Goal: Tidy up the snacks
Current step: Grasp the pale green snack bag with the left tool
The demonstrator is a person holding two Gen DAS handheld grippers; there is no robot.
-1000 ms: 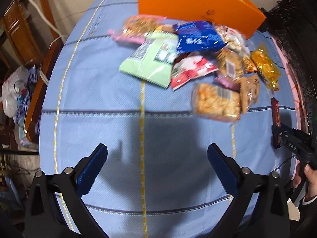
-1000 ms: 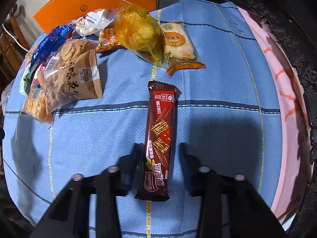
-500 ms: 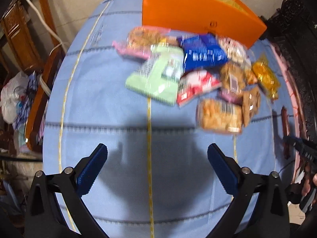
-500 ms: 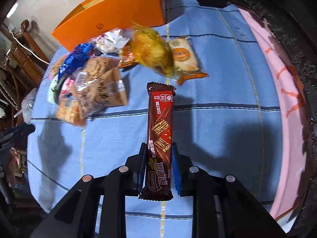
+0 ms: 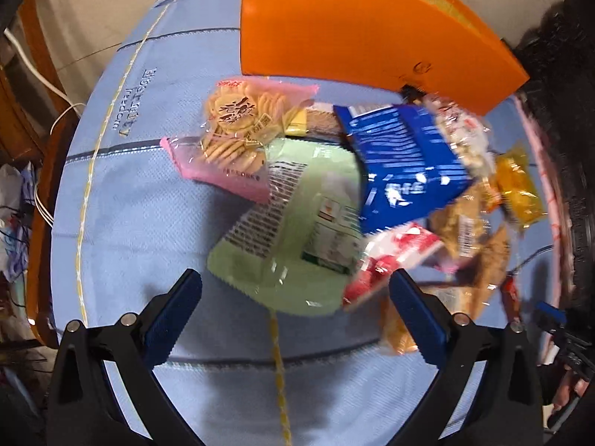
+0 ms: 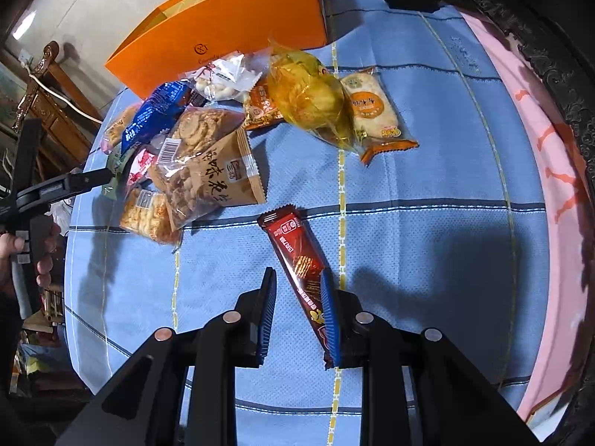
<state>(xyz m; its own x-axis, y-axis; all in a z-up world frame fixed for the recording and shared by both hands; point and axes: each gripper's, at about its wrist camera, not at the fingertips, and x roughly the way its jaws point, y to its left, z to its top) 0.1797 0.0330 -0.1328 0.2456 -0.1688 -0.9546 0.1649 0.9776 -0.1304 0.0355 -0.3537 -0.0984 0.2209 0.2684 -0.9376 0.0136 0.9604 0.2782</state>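
A pile of snack packets lies on the blue tablecloth [image 5: 141,223] in front of an orange box [image 5: 353,33]. My left gripper [image 5: 293,316] is open just short of a pale green packet [image 5: 297,230], with a pink cracker bag [image 5: 238,133], a blue bag [image 5: 405,163] and a red-white packet [image 5: 390,264] around it. My right gripper [image 6: 299,312] is open; a dark red wafer bar [image 6: 301,264] lies slanted between the fingers, leaning against the right finger [image 6: 329,316]. The orange box [image 6: 230,26] also shows in the right wrist view.
In the right wrist view a brown bag [image 6: 212,178], a yellow bag [image 6: 312,100] and an orange-white packet [image 6: 375,115] lie behind the bar. A pink cloth edge [image 6: 550,186] and dark carved wood [image 6: 557,55] border the right. Wooden furniture [image 6: 48,107] stands at the left.
My left gripper has moved forward to the pale green packet. My right gripper was closed on the wafer bar and has opened; the bar now lies slanted against the right finger.
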